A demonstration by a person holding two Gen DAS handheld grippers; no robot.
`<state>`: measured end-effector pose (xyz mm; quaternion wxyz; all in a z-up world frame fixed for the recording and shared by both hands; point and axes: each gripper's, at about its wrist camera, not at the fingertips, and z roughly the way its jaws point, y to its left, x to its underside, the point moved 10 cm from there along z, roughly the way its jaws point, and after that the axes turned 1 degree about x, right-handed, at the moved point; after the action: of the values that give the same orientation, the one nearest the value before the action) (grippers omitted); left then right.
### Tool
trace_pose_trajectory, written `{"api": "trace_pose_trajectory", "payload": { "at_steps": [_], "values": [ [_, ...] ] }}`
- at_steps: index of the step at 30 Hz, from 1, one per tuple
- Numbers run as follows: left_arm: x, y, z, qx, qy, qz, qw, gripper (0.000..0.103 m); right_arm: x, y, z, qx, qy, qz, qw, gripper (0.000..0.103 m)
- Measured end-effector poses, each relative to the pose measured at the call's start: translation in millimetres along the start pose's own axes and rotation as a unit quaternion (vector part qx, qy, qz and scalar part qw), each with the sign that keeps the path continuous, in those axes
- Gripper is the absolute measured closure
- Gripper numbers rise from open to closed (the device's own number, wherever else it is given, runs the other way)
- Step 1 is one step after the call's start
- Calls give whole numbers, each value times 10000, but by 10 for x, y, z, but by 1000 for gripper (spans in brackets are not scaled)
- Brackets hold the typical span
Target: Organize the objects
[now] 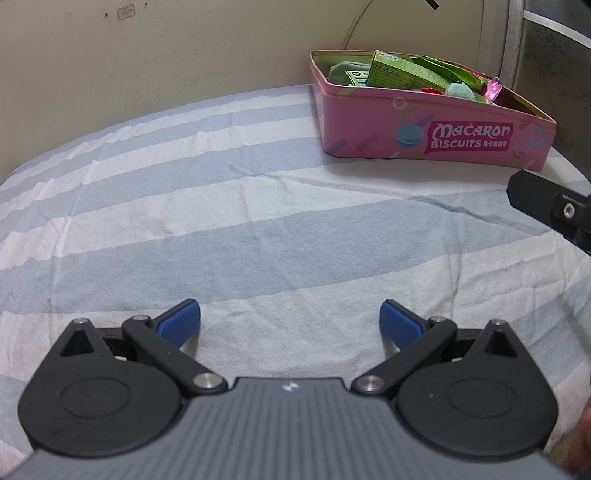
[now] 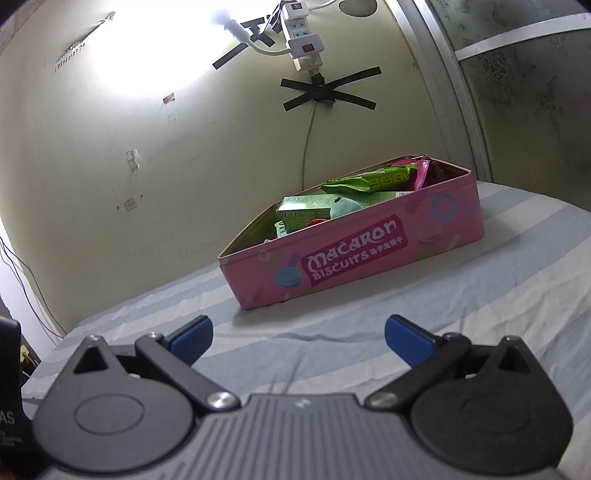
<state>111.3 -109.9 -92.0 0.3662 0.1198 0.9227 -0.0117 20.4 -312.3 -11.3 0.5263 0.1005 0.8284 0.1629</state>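
A pink "Macaron Biscuits" tin stands open at the far right of the striped cloth; it also shows in the right wrist view. Inside lie a green box, green wrappers, a pale plush toy and a pink packet. My left gripper is open and empty, low over the cloth, well short of the tin. My right gripper is open and empty, just in front of the tin. Part of the right gripper shows at the right edge of the left wrist view.
The blue and white striped cloth covers the surface. A beige wall stands behind, with a power strip and a taped cable. A metal door frame is at the right.
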Motion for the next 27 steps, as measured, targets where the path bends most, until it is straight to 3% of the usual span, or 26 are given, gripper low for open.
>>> {"api": "trace_pose_trajectory", "payload": {
  "at_steps": [27],
  "values": [
    [-3, 13, 2, 11, -8, -1, 10000, 0, 8, 13, 19, 8, 1, -7, 10000, 0]
  ]
}}
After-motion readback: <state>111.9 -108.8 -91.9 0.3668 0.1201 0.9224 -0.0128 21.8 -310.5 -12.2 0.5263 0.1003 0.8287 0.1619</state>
